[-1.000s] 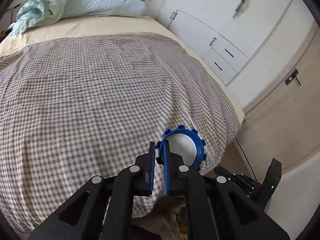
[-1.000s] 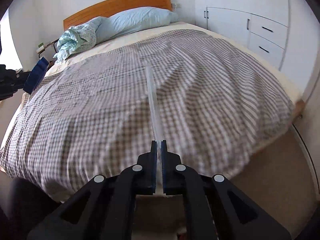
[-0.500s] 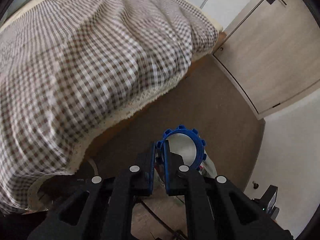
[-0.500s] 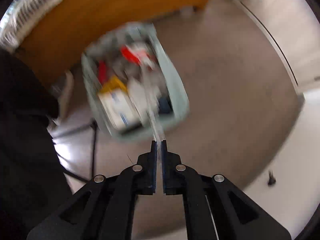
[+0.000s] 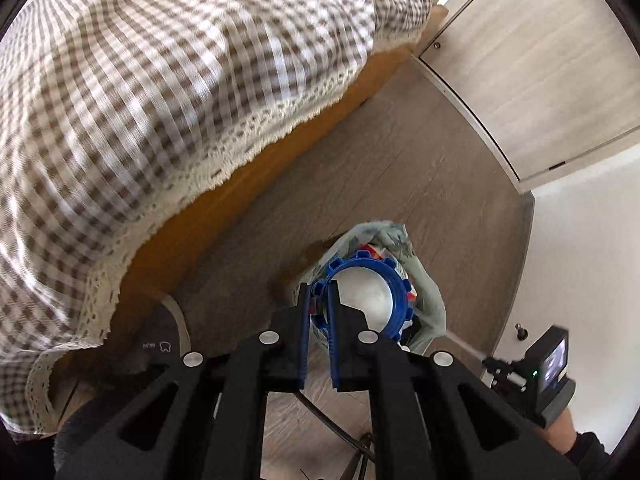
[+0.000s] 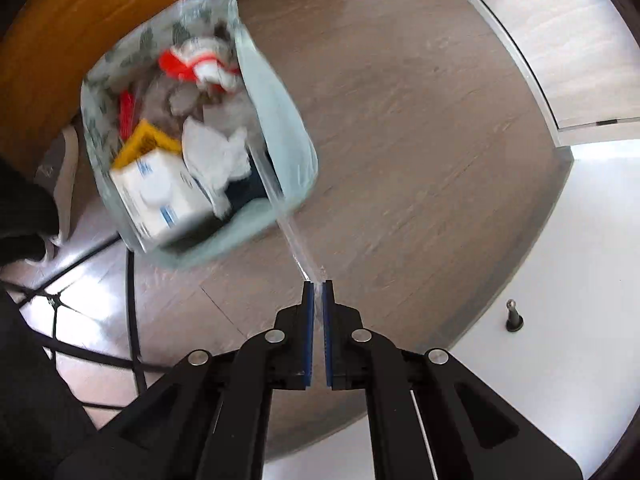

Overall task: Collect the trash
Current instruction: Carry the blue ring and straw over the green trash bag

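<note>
My left gripper [image 5: 319, 292] is shut on the rim of a blue toothed ring lid [image 5: 366, 298] with a pale disc inside it. It hangs right over the pale green trash bag [image 5: 424, 280] on the floor. My right gripper [image 6: 317, 286] is shut on a long clear plastic strip [image 6: 276, 184] that slants up and left across the bag's near rim. In the right wrist view the trash bag [image 6: 288, 128] stands open, holding a white box [image 6: 160, 196], crumpled white paper, a yellow pack and red-and-white wrappers.
A bed with a brown checked, lace-edged cover [image 5: 160, 100] and wooden frame [image 5: 224, 200] borders the bag. A closet door [image 5: 540, 80] and white wall [image 6: 540, 280] with a door stopper [image 6: 514, 316] lie to the right. Black cables [image 6: 128, 280] cross the wood floor.
Both grippers swung from facing across the bed down to the floor. The trash bag came into both views and now sits under the lid and the strip; both grips stayed shut.
</note>
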`<state>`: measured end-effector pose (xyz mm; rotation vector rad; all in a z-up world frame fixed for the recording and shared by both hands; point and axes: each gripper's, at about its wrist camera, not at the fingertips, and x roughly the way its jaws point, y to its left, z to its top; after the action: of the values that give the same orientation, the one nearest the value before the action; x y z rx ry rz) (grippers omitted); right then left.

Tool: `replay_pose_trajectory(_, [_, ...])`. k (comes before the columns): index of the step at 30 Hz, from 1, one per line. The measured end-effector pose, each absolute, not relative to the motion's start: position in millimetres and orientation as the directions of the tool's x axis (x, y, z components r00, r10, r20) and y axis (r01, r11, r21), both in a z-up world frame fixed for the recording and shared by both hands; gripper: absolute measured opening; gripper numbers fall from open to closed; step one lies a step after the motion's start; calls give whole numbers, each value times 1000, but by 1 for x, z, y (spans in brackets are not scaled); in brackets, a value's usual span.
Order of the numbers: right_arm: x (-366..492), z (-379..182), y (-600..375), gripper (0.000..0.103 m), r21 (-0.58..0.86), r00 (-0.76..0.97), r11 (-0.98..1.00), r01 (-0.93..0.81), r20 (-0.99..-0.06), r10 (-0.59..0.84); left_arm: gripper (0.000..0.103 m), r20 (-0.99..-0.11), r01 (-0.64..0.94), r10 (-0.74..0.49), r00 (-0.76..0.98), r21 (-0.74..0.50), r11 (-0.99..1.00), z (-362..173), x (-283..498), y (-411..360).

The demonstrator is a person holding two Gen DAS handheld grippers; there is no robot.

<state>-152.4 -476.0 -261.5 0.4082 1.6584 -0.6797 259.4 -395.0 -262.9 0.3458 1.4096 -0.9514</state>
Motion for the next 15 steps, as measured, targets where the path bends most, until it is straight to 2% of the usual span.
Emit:
replay_pose_trajectory(9, [-77, -245, -487, 3, -27, 69, 774, 632, -994, -91, 5, -929, 718, -330, -165, -342, 606, -294, 260, -407])
replay_pose_trajectory(15, [-29, -276, -500, 1, 43, 107, 789, 613, -994, -29, 5, -923, 718, -323, -208, -368, 591, -309, 257, -418])
